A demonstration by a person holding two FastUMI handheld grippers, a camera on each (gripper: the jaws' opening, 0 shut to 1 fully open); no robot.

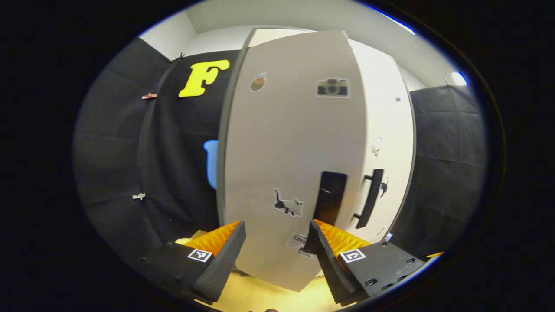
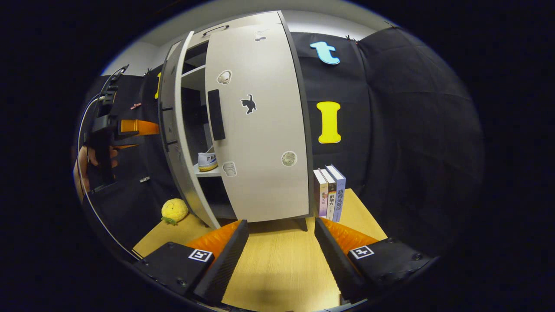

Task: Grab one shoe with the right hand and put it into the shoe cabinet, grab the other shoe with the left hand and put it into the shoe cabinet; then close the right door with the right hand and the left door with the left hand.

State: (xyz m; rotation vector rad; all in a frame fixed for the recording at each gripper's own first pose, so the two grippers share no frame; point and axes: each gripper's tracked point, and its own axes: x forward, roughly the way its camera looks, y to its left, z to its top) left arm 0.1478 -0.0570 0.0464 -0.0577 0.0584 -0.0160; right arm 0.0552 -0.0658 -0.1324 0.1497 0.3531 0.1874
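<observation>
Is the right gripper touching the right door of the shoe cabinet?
Apart. In the right gripper view, bare table lies between the open right gripper and the right door.

The cabinet [image 2: 260, 143] has smooth, matt board doors [image 1: 295, 156] with flat paper-like stickers [image 2: 248, 104] and dark, slightly glossy handles [image 1: 370, 198]. The table [image 2: 282, 260] shows pale wood grain with a soft sheen. The wall [image 2: 412, 130] is matt black cloth, creased. The books [image 2: 330, 193] have glossy covers. A yellow plush toy [image 2: 174, 211] looks fuzzy.
</observation>
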